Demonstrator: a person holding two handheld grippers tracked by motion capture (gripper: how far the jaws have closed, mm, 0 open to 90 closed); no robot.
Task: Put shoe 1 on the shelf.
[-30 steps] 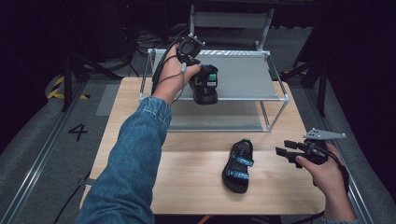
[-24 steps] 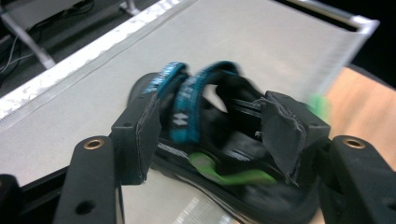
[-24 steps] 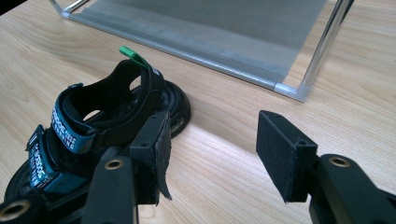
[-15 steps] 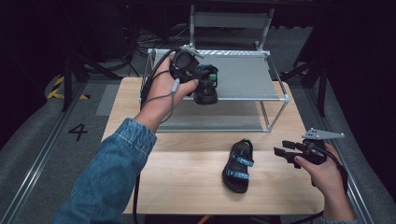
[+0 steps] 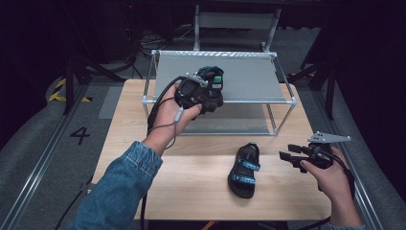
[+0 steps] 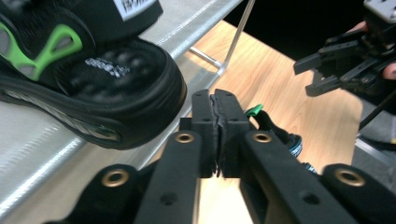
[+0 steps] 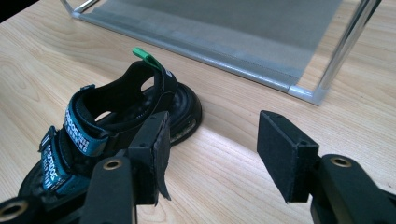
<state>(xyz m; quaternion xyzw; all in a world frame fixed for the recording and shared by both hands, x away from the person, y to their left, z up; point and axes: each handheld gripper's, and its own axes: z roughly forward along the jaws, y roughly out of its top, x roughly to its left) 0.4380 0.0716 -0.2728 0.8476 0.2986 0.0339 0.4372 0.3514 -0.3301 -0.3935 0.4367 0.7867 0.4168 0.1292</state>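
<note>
Two sandals: one on the rack's upper shelf, one on the table.
Left gripper (image 5: 210,93): jaws pressed flat together with nothing between them; they have just been closing.
Shelf sandal (image 6: 88,79): black with a green side piece, sitting on the grey shelf just beside the left gripper's shut jaws; in the left gripper view its rounded end lies just up and left of the jaw tips, whether it touches them I cannot tell.
Rack (image 5: 282,98): metal frame with two grey shelves, at the far side of the table; the left gripper is at its near front rail.
Right gripper (image 5: 290,154): jaws spread apart, holding nothing, low over the wood.
Table sandal (image 7: 116,121): black with blue straps and a green pull tab, lying flat just ahead and to the left of the right gripper's jaws; its heel end is partly hidden behind one jaw, not between the two.
Table (image 5: 191,187): pale wood under both grippers.
Distance between grippers: well apart, table sandal between them.
</note>
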